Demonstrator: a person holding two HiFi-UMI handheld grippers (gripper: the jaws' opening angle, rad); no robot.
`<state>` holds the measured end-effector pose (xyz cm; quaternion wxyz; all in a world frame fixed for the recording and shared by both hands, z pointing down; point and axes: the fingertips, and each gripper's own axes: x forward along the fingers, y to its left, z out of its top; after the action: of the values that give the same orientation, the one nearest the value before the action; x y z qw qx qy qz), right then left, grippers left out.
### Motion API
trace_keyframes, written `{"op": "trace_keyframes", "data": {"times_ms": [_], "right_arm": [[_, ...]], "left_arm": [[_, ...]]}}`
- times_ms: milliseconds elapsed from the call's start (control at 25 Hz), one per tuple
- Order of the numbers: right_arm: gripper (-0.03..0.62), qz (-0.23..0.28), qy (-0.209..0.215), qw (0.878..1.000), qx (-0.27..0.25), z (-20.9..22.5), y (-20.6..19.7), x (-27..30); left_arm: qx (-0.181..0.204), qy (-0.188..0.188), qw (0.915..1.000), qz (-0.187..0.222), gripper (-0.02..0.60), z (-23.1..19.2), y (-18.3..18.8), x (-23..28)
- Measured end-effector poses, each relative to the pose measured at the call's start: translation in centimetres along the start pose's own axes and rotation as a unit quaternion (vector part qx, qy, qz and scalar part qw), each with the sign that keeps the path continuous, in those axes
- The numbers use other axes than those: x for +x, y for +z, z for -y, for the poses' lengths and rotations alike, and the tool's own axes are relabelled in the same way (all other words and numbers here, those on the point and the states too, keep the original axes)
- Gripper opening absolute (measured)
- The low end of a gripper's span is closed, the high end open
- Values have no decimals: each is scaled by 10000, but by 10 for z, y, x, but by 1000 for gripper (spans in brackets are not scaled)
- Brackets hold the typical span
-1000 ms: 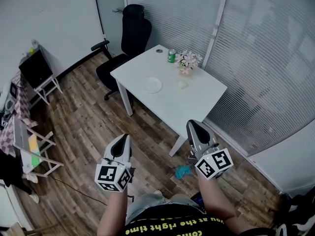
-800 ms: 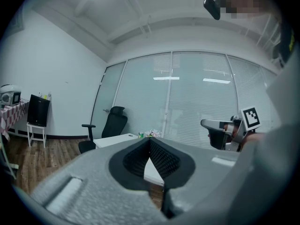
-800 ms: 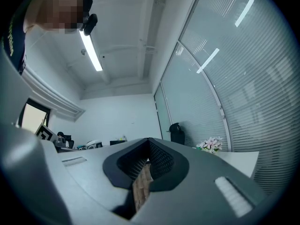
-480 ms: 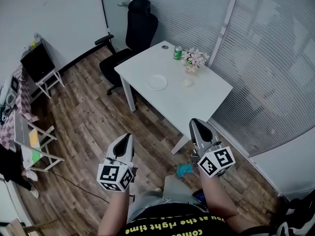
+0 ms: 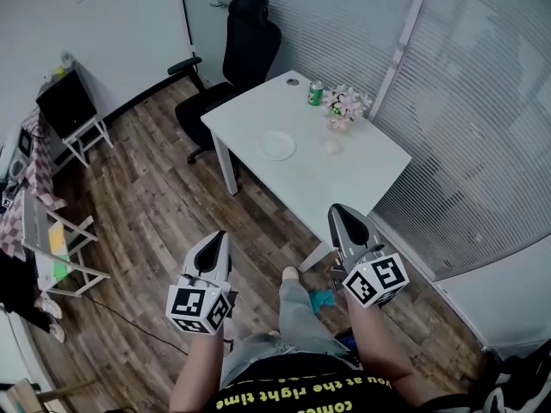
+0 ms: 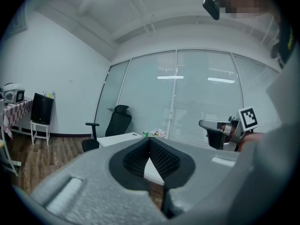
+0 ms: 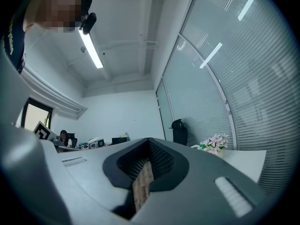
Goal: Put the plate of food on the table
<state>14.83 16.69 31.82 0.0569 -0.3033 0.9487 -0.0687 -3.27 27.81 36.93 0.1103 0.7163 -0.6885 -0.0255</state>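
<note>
Looking steeply down on an office with wood flooring [image 5: 155, 205]. A small round white plate [image 5: 277, 145] lies flat near the middle of a white table [image 5: 353, 183], well apart from both grippers; it is too small to tell whether it holds any food. A green can [image 5: 316, 93] and pink flowers [image 5: 344, 107] stand along the table's far edge. In the foreground, the left gripper [image 5: 220, 237] and right gripper [image 5: 337, 213] are held above the floor, each with its jaws together and holding nothing.
</note>
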Motion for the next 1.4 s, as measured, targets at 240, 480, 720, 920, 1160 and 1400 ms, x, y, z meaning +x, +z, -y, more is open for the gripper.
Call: {"op": "trace_keyframes", "data": {"times_ms": [240,480,720,920,1160,1400], "right_arm": [[6,-40,178,9998,72,15,-8,43],[6,-22,352,9993,98,43,3,91],[6,6,463,9988,157,78,13,138],[6,-18,539,9984,183,103,19,173],[6,-69,597,9980,220,135,19,212],[6,-109,566,9980,274,162,21,236]], "left_arm": [[-45,220,9997,-17,0,-24,1,28],[-50,382,9992,37,0,-41,17,74],[-29,506,9987,85,0,-56,36,124],[-33,570,9983,83,0,-67,47,163],[-49,645,9979,83,0,-82,56,210],[-64,702,9975,61,0,-94,61,245]]}}
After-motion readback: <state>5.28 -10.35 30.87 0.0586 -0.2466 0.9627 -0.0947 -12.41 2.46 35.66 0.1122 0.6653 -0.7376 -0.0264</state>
